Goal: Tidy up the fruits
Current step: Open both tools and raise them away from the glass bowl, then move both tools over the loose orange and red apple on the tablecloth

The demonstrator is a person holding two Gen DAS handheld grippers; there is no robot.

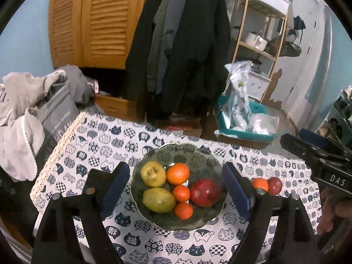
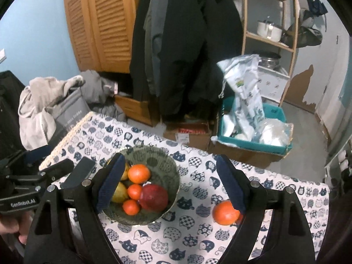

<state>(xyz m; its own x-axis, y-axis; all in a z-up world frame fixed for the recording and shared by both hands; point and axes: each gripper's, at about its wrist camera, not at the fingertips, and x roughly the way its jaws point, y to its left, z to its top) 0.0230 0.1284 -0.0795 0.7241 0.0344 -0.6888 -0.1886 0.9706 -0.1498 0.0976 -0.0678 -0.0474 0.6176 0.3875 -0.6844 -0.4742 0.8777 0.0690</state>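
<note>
A patterned bowl (image 1: 195, 151) on the cat-print tablecloth holds two yellow-green fruits (image 1: 153, 174), three oranges (image 1: 177, 173) and a red apple (image 1: 205, 192). My left gripper (image 1: 176, 192) is open and empty above the bowl, fingers either side of it. One loose orange (image 1: 259, 184) and a red fruit (image 1: 275, 184) lie on the cloth right of the bowl. In the right wrist view the bowl (image 2: 173, 173) sits left of centre. My right gripper (image 2: 170, 189) is open and empty, and the loose orange (image 2: 225, 212) lies by its right finger (image 2: 231, 184).
The table (image 1: 99, 136) has its far edge behind the bowl and a left edge by a pile of grey clothes (image 1: 33, 101). Beyond it hang dark coats (image 1: 180, 55), with a teal bin (image 2: 253, 143) and a wooden shelf (image 2: 268, 37).
</note>
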